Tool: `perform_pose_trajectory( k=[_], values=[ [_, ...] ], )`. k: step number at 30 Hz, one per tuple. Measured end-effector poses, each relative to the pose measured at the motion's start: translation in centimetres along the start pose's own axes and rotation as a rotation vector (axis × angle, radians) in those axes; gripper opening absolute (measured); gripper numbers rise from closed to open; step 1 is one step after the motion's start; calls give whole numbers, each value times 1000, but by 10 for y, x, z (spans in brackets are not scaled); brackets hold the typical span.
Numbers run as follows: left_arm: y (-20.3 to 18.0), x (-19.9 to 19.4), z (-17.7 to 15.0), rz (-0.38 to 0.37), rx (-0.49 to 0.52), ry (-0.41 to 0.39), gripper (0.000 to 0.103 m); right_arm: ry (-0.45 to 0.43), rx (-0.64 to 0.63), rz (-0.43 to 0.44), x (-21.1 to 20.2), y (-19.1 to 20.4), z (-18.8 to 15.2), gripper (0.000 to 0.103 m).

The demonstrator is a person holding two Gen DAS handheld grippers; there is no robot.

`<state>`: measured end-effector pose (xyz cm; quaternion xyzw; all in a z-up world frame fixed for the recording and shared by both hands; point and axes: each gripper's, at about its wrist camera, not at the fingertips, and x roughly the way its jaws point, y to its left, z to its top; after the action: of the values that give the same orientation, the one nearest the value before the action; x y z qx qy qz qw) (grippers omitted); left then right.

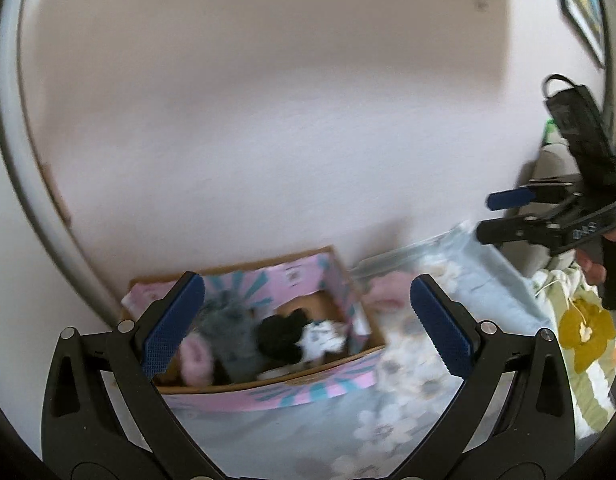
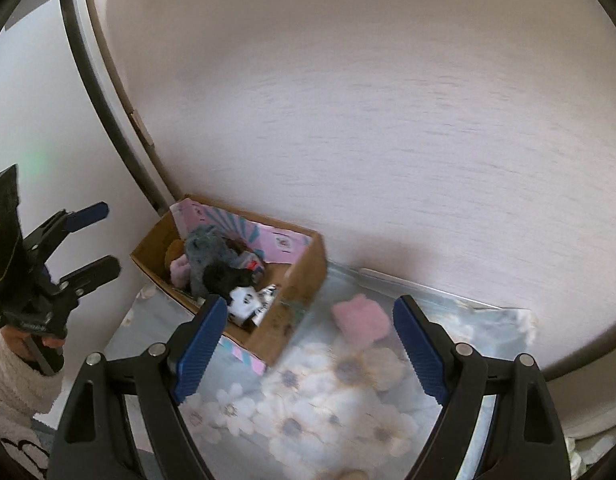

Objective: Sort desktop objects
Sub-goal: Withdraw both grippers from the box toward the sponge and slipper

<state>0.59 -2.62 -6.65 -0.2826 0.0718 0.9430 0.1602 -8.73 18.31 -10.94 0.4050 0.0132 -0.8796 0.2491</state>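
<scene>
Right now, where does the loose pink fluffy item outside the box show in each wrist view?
Left wrist: pink fluffy item lies right of centre, just beyond the cardboard box, on the floral cloth.
Right wrist: pink fluffy item sits centre-right, between that gripper's fingers, right of the box.
Shared landmark: the cardboard box against the wall.

No legible text anywhere. Right gripper (image 1: 504, 216) body carries pale markings in left wrist view, maybe a logo, too blurred to read. White packet (image 2: 250, 302) in cardboard box (image 2: 304, 280) has dark print, unreadable; pics too soft for letters/nos.
</scene>
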Motion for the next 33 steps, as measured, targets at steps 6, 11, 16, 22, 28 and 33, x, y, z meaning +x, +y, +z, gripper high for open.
perform_pose_trajectory(
  k=[6, 11, 16, 22, 28, 33],
  values=[
    [-50, 7, -7, -51, 27, 28, 103, 14, -26, -57, -14, -20, -14, 83],
    [-105, 20, -36, -98, 30, 61, 103, 37, -72, -73, -10, -35, -28, 83],
    [-165, 47, -83, -165, 83, 141, 103, 97, -81, -51, 14, -58, -42, 83],
    [-209, 73, -119, -219, 120, 187, 100, 164, -101, -5, 42, -86, -56, 83],
    [-240, 102, -154, -262, 121, 255, 85, 190, -148, 7, 70, -101, -69, 83],
    [-253, 114, -169, -257, 98, 264, 84, 211, -161, 37, 99, -109, -75, 83]
  ],
)
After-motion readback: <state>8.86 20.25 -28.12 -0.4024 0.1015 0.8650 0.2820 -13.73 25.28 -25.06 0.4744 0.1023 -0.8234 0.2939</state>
